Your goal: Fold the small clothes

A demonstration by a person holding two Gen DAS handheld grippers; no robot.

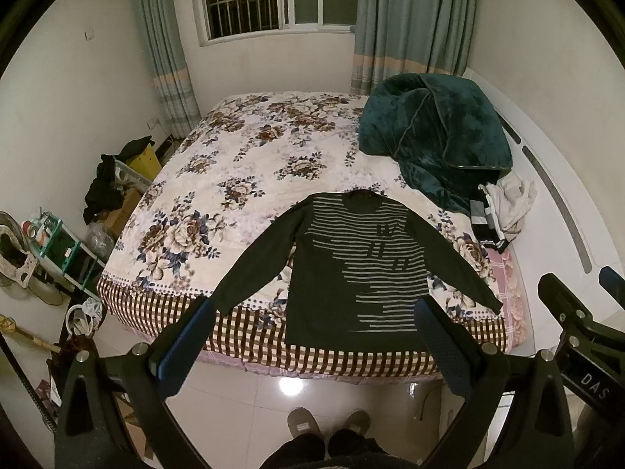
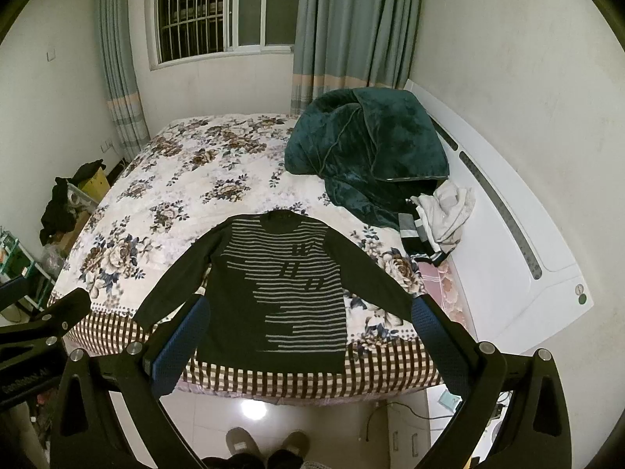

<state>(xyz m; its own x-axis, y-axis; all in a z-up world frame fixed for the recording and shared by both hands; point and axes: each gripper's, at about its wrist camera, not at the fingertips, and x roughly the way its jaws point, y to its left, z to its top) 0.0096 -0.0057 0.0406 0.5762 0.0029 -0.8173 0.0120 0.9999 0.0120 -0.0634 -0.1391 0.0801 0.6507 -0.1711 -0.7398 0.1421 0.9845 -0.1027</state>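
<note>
A dark long-sleeved sweater (image 1: 343, 273) with grey stripes lies flat on the bed, front up, both sleeves spread outward, hem at the bed's near edge. It shows likewise in the right wrist view (image 2: 273, 293). My left gripper (image 1: 312, 324) is open and empty, held above the floor in front of the bed, short of the sweater. My right gripper (image 2: 308, 324) is open and empty, at a similar height and distance. Part of the right gripper also shows at the right edge of the left wrist view (image 1: 578, 324).
The bed has a floral quilt (image 1: 242, 179) with a checked border. A dark green blanket (image 1: 433, 140) is heaped at the far right, with a small pile of clothes (image 1: 504, 211) beside it. Shelves and clutter (image 1: 58, 242) stand left of the bed. The person's slippers (image 1: 328, 422) are on the tiled floor.
</note>
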